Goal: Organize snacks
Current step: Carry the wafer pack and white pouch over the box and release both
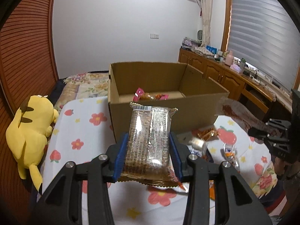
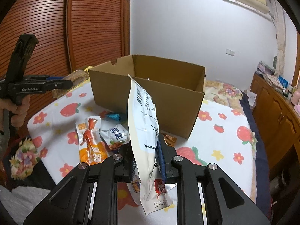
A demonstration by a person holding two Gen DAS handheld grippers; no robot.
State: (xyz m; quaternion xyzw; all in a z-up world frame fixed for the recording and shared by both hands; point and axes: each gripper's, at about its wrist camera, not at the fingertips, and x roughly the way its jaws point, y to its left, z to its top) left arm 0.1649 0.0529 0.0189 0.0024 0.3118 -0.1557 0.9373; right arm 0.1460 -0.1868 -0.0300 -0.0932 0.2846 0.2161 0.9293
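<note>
My left gripper [image 1: 149, 146] is shut on a clear brown biscuit packet [image 1: 150, 140], held above the bed in front of the open cardboard box [image 1: 196, 110]. The box holds pink and orange snack packs [image 1: 148, 96]. My right gripper [image 2: 146, 153] is shut on a white snack pouch [image 2: 144, 123], which stands upright in front of the box [image 2: 168, 103]. The left gripper [image 2: 56, 84] shows at the left in the right wrist view. The right gripper [image 1: 262, 131] shows at the right in the left wrist view.
Loose snacks lie on the flowered sheet [image 2: 225, 146]: an orange pouch [image 2: 91, 142], a white pack [image 2: 116, 135], a blue cone [image 2: 114, 116]. A yellow plush toy [image 1: 30, 131] lies at the left. A wooden cabinet [image 1: 225, 75] stands at the right.
</note>
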